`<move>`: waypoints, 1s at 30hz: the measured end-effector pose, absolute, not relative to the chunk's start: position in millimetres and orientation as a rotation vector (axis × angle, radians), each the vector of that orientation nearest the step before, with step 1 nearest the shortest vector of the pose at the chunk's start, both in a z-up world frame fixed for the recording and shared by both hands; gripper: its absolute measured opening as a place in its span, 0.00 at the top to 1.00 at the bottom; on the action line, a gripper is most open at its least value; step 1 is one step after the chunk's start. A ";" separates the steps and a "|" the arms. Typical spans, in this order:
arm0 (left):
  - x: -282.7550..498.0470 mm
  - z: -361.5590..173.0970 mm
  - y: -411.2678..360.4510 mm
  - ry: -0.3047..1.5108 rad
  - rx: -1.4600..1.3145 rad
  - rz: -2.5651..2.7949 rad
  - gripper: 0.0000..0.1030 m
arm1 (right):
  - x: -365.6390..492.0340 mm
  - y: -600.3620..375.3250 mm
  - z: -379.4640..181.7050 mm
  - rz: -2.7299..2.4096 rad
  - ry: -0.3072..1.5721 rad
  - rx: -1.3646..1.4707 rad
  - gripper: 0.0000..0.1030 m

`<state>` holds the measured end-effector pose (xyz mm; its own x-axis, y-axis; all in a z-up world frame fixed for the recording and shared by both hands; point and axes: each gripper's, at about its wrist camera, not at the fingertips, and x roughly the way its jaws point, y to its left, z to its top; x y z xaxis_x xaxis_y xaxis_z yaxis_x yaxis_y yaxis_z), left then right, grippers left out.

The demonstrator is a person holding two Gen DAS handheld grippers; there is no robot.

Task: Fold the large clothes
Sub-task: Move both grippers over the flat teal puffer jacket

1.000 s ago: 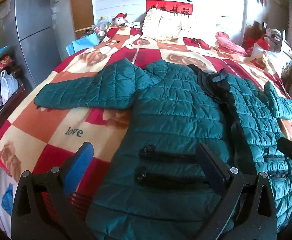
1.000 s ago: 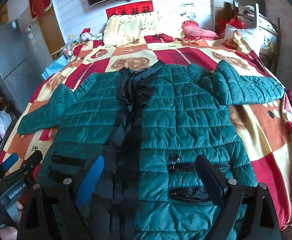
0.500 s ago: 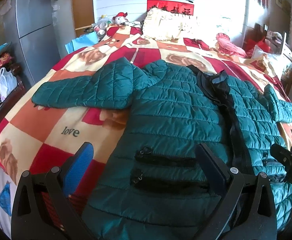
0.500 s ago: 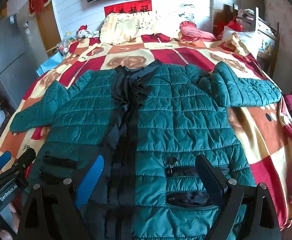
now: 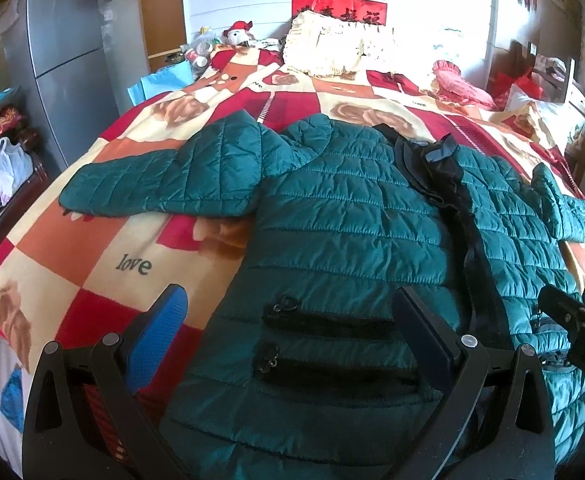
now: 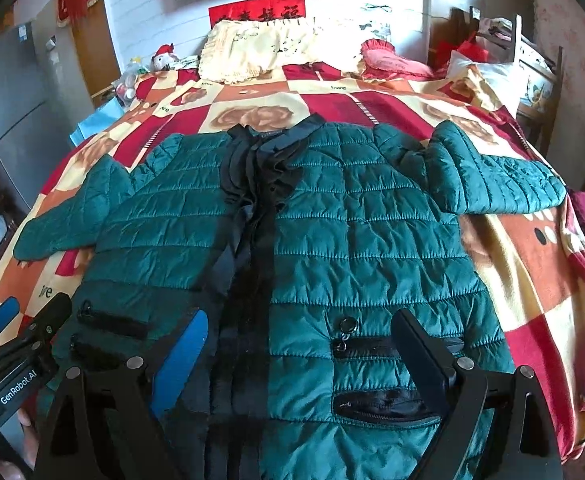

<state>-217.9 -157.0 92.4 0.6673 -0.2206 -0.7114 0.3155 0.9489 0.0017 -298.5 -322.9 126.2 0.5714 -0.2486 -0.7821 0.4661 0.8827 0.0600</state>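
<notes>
Here a green jacket (image 6: 372, 248) lies flat on the bed (image 6: 532, 280), sleeves spread; the left gripper (image 5: 288, 320) and right gripper (image 6: 296, 340) both hover wide apart above its hem, gripping nothing.

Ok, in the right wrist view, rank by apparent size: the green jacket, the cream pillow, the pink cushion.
1. green jacket, by far the largest.
2. cream pillow.
3. pink cushion, smallest.
The pillow and cushion lie farther from the camera, so they look smaller than they are.

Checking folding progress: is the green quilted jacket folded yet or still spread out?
Spread out. The green quilted jacket lies flat, front up, on the bed's blanket, both sleeves stretched sideways.
</notes>
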 end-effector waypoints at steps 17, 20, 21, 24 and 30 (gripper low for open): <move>-208.9 85.1 -169.7 0.799 0.142 -0.308 0.01 | -284.8 -329.1 118.2 -0.427 0.881 0.276 0.10; -209.3 84.2 -171.5 0.799 0.147 -0.308 0.01 | -284.3 -329.1 117.8 -0.428 0.882 0.274 0.10; -209.3 83.7 -172.6 0.797 0.150 -0.307 0.01 | -284.2 -329.1 117.7 -0.429 0.881 0.274 0.10; -209.0 82.9 -174.0 0.797 0.150 -0.307 0.01 | -282.1 -330.7 116.5 -0.432 0.881 0.277 0.10; -209.2 82.9 -174.1 0.796 0.152 -0.308 0.01 | -280.3 -334.9 114.6 -0.436 0.885 0.284 0.10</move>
